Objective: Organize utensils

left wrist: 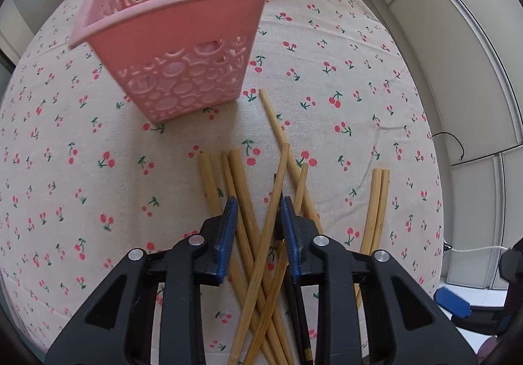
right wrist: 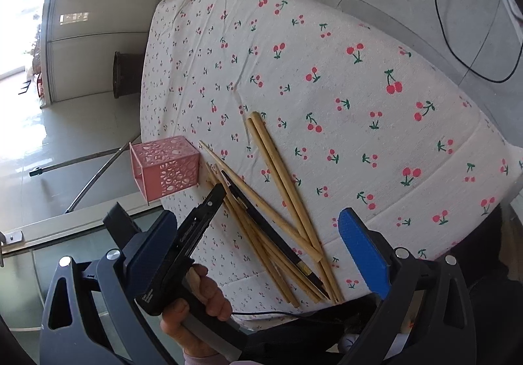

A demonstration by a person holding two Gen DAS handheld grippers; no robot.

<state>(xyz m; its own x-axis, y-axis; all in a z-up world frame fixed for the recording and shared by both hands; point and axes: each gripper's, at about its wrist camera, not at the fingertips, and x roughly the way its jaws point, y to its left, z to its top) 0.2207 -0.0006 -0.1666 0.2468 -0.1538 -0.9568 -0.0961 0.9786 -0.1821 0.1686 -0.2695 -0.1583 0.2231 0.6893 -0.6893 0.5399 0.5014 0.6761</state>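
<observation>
I see a pink basket of smooth, slightly glossy plastic, pale matt wooden chopsticks, one glossy black chopstick, a matt woven tablecloth with printed cherries, and ribbed blue pads on matt black plastic.

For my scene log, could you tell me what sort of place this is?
Probably a home dining table: a cherry-print tablecloth, loose wooden chopsticks and a pink basket, over a tiled floor.
</observation>
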